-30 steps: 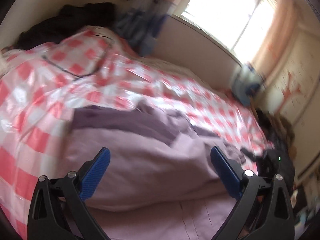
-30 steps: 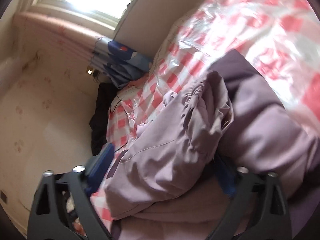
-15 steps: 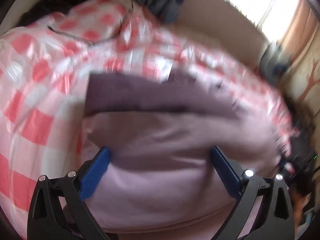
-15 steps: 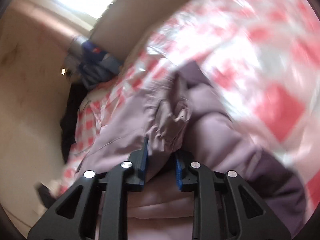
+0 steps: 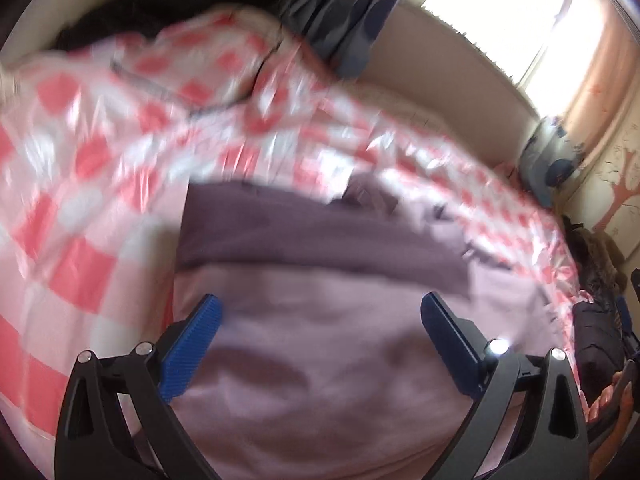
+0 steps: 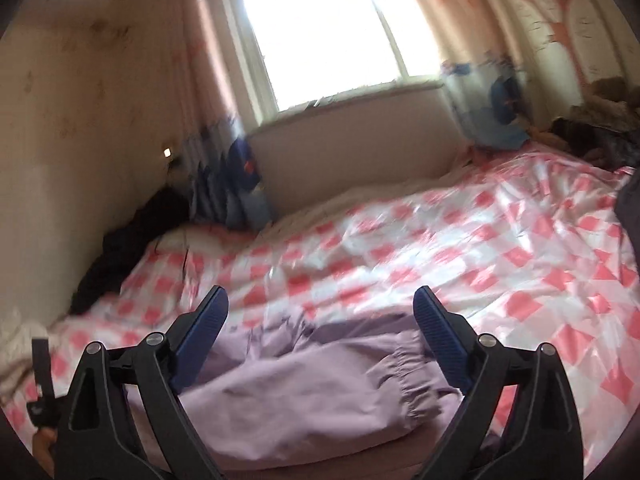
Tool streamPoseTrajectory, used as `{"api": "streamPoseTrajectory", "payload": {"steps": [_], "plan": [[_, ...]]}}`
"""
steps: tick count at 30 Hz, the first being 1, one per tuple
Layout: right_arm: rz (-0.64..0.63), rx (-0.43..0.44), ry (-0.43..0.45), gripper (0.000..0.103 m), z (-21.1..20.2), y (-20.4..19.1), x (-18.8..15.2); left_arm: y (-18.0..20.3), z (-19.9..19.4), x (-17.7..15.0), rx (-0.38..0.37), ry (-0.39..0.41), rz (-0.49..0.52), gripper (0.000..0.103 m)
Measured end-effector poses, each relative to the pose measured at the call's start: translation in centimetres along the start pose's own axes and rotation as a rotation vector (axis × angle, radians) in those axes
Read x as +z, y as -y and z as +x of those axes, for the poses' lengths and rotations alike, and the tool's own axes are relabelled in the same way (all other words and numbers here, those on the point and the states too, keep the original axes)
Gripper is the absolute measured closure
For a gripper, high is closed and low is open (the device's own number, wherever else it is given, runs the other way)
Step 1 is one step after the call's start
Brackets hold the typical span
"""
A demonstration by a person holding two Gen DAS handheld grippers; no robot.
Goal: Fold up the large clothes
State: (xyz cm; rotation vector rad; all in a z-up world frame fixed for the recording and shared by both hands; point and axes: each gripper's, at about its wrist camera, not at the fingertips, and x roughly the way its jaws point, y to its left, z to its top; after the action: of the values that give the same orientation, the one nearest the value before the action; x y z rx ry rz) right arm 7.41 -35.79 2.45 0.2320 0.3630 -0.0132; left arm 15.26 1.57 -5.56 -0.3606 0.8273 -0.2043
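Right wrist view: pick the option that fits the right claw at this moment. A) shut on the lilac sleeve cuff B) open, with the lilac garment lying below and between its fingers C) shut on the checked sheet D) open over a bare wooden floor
B: the right claw has its blue fingers spread wide apart, gripping nothing, with the lilac jacket lying on the pink checked sheet beneath them.

A bed carries everything, spread with a glossy pink-and-white checked sheet [image 6: 460, 248]. A lilac padded jacket [image 5: 328, 360] lies on the sheet near its front edge, one elastic-cuffed sleeve [image 6: 320, 392] laid across it. At the far left corner a heap of black clothing [image 6: 132, 240] rests against the wall.
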Motion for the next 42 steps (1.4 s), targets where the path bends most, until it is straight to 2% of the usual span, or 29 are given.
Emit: {"api": "streamPoseTrajectory", "payload": {"steps": [2, 4, 5, 6, 9, 11, 14, 15, 17, 19, 21, 23, 27, 30, 33, 35, 37, 40, 42], "plan": [[-0.072, -0.021, -0.229, 0.013, 6.2, -0.6, -2.0, -0.4, 1.3, -1.0, 0.024, -0.006, 0.026, 0.007], [-0.054, -0.059, -0.447, 0.013, 11.7, 1.1, -5.7, -0.4, 2.0, -1.7, 0.037, -0.01, 0.059, 0.007], [-0.032, -0.042, -0.501, 0.013, 13.2, 2.3, -7.6, -0.3, 2.1, -1.9, 0.015, -0.005, 0.061, 0.007], [-0.026, -0.036, -0.508, 0.013, 13.6, 3.0, -8.6, -0.1, 2.2, -2.0, 0.011, -0.008, 0.073, 0.007], [-0.047, -0.033, -0.571, 0.013, 12.8, 2.6, -7.2, -0.2, 2.4, -2.1, 0.031, -0.029, 0.076, 0.007], [0.016, 0.062, -0.582, 0.013, 9.9, 3.4, -5.1, -1.1, 1.0, -2.0, 0.02, -0.063, 0.036, 0.007], [0.101, 0.208, -0.542, 0.012, 0.4, 6.6, -2.2, -3.3, -3.1, -2.0, -0.01, -0.081, -0.064, 0.007], [0.12, 0.243, -0.544, 0.007, -2.8, 7.7, -1.9, -4.0, -4.7, -2.4, -0.013, -0.082, -0.086, 0.007], [0.177, 0.305, -0.601, 0.007, -8.7, 10.7, -3.3, -5.5, -7.9, -4.0, -0.017, -0.078, -0.105, 0.007], [0.259, 0.288, -0.696, 0.007, -14.5, 13.9, -6.2, -7.2, -10.9, -6.8, -0.003, -0.097, -0.12, 0.007], [0.313, 0.295, -0.741, 0.007, -19.3, 16.3, -9.1, -8.5, -13.5, -10.4, 0.011, -0.142, -0.118, 0.007], [0.379, 0.338, -0.77, 0.007, -23.0, 17.7, -11.8, -9.6, -16.2, -14.2, 0.041, -0.178, -0.115, 0.007], [0.448, 0.456, -0.81, 0.007, -27.5, 18.2, -15.4, -11.0, -21.6, -20.9, 0.049, -0.217, -0.142, 0.007], [0.503, 0.522, -0.836, 0.007, -29.7, 18.6, -16.9, -12.2, -24.2, -24.6, 0.025, -0.252, -0.225, 0.007], [0.554, 0.581, -0.858, 0.007, -30.8, 19.5, -17.5, -13.7, -24.8, -28.0, -0.015, -0.335, -0.329, 0.007], [0.583, 0.63, -0.875, 0.007, -31.0, 19.8, -17.6, -13.9, -24.5, -29.7, -0.053, -0.396, -0.365, 0.007], [0.566, 0.592, -0.93, 0.007, -31.2, 20.3, -17.9, -13.8, -23.9, -30.7, -0.087, -0.444, -0.372, 0.007], [0.514, 0.522, -1.023, 0.007, -31.1, 20.1, -18.1, -13.4, -23.5, -31.3, -0.096, -0.456, -0.365, 0.007], [0.508, 0.529, -1.031, 0.007, -31.0, 19.8, -18.3, -12.9, -22.6, -31.6, -0.125, -0.494, -0.365, 0.007]]}}
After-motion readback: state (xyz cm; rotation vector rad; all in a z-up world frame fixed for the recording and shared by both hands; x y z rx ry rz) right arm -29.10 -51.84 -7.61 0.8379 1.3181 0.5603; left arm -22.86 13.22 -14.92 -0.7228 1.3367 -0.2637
